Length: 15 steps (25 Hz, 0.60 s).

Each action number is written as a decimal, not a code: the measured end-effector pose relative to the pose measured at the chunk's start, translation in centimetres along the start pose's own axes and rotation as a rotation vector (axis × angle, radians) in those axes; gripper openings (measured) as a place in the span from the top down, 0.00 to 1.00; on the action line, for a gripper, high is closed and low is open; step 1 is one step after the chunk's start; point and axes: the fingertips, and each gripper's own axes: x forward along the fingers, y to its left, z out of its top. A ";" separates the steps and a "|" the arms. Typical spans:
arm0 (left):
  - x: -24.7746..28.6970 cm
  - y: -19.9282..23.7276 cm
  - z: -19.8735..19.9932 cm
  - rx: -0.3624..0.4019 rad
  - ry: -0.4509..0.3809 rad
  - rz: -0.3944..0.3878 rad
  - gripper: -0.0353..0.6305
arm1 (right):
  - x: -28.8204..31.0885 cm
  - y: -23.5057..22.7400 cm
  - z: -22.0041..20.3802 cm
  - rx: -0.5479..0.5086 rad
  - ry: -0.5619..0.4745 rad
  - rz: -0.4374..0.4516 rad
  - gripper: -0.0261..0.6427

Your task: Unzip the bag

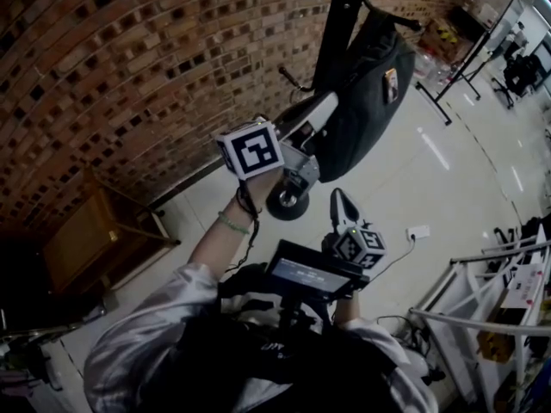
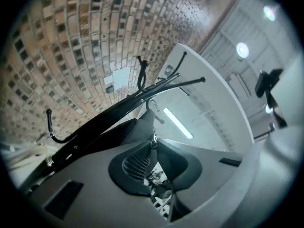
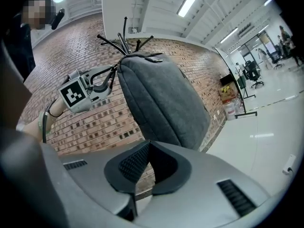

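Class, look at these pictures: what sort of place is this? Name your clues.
Probably an indoor office or lab hall: a brick wall, a glossy pale floor, ceiling strip lights and office chairs far off. A grey bag hangs on a coat stand.

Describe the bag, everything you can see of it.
The bag is a dark grey backpack of soft fabric, hanging upright by its top from a black coat stand before a brick wall. A small patch shows on one side. The left gripper is shut at its top on what looks like the zip pull. The right gripper is shut, empty, apart from it. How far the zip is open cannot be told.
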 end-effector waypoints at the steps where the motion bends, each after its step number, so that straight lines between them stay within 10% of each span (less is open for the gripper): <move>1: 0.0 -0.1 0.3 -0.075 -0.030 -0.022 0.89 | 0.0 0.0 -0.1 0.000 0.002 0.004 0.98; 4: 0.5 -1.0 1.3 -0.216 -0.095 -0.113 0.89 | -0.2 0.0 0.1 -0.005 0.012 0.004 0.98; 15: 1.0 0.0 0.5 -0.284 -0.117 -0.108 0.92 | -0.4 -1.4 0.2 -0.010 0.017 0.003 0.98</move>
